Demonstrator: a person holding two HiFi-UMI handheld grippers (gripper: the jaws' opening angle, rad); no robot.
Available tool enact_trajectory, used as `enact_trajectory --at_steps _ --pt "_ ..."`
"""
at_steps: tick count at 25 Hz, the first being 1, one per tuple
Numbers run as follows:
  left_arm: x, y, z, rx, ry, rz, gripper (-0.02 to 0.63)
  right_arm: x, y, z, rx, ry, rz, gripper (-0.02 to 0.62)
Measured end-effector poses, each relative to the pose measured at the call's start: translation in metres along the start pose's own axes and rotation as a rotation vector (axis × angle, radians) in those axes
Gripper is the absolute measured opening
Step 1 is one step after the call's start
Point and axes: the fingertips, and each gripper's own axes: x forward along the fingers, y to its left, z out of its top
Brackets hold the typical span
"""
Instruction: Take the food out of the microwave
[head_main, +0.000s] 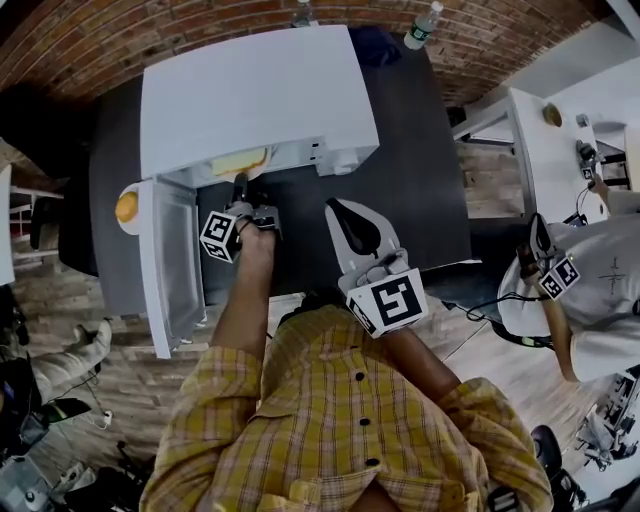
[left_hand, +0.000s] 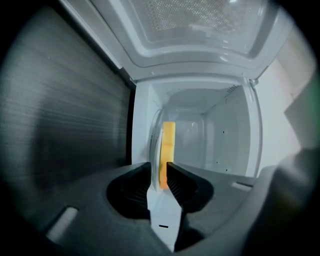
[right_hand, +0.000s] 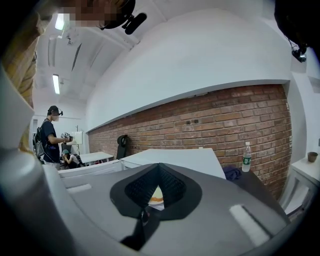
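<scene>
The microwave (head_main: 255, 95) is showing a smooth white painted casing, and its cavity walls are gleaming glossy, while the dark bench (head_main: 420, 180) under it is looking matt with a fine streaked grain. The left hand-held gripper (left_hand: 161, 177) and the right hand-held gripper (right_hand: 158, 192) are showing matt grey moulded plastic with ribbed black pads, the left one's pads pressing on a glossy white plate (left_hand: 153, 150) carrying dull yellow food (left_hand: 169, 135). Rough red brick is covering the wall (right_hand: 225, 120), wood planks are lining the floor (head_main: 110, 370), and woven checked cloth is making up the shirt (head_main: 340, 420).
</scene>
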Motion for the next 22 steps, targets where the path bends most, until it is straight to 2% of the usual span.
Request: enact_trajectory --at_steps 2,6,13,17,22 --pt "0.004 0.001 0.003 0.01 -0.006 0.002 0.084 0.001 0.001 -0.002 -0.01 0.004 0.004 0.003" --pt "0.009 0.005 0.008 0.023 -0.006 0.01 0.018 0.003 -0.001 -0.009 -0.011 0.014 -0.001 0.003" --pt "-0.002 -0.001 0.013 0.045 -0.023 -0.024 0.015 -0.002 -0.009 -0.015 -0.041 0.02 0.009 0.003" --pt "-0.015 -0.008 0.008 0.059 -0.026 -0.037 0.014 -0.01 -0.02 -0.015 0.026 0.008 -0.006 0.003" --pt "-0.037 -0.015 -0.004 0.038 -0.037 -0.045 0.014 -0.018 -0.026 -0.009 0.003 -0.004 0.024 0.003"
